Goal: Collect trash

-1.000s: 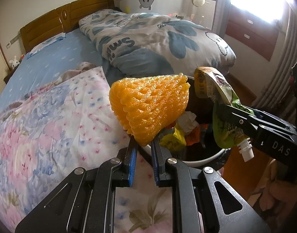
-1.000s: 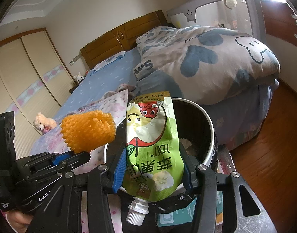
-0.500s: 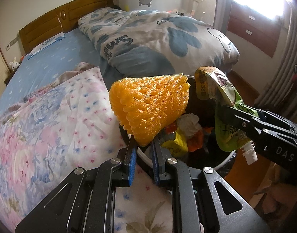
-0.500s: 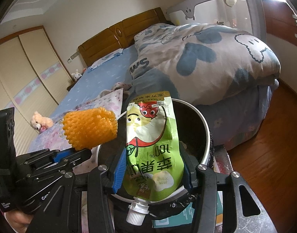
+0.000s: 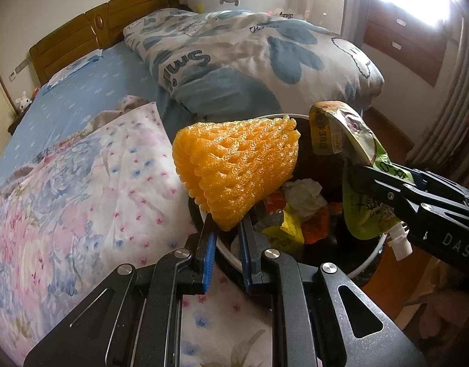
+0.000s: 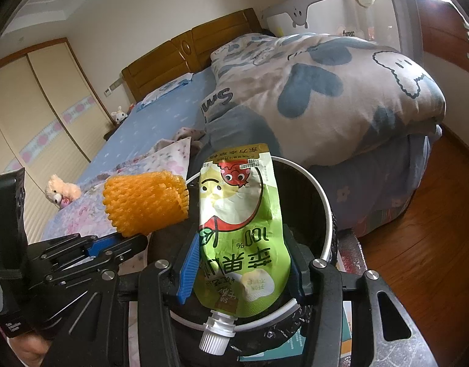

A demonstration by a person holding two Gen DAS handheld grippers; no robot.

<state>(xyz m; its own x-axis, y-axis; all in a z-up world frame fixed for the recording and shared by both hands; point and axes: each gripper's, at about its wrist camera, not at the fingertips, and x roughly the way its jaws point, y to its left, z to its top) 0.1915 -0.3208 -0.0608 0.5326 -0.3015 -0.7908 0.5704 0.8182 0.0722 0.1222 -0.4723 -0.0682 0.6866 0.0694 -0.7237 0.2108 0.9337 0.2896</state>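
Observation:
My left gripper (image 5: 226, 232) is shut on an orange foam fruit net (image 5: 237, 172) and holds it over the near rim of a round trash bin (image 5: 367, 263) with a black liner. The bin holds crumpled paper and coloured wrappers (image 5: 295, 211). My right gripper (image 6: 239, 263) is shut on a green juice pouch (image 6: 240, 232), spout down, above the bin (image 6: 324, 208). The pouch (image 5: 361, 177) and right gripper (image 5: 418, 202) show at the right of the left wrist view. The net (image 6: 145, 203) and left gripper (image 6: 112, 244) show at the left of the right wrist view.
A bed with a floral blanket (image 5: 81, 189) lies left of the bin, with a blue-patterned duvet (image 5: 249, 61) behind it. A wooden floor (image 6: 424, 260) lies to the right. A crib rail (image 6: 341, 0) and a wardrobe (image 6: 35, 122) stand further back.
Both grippers have moved forward and sit further over the bin, so more of its contents show. Both still hold their items.

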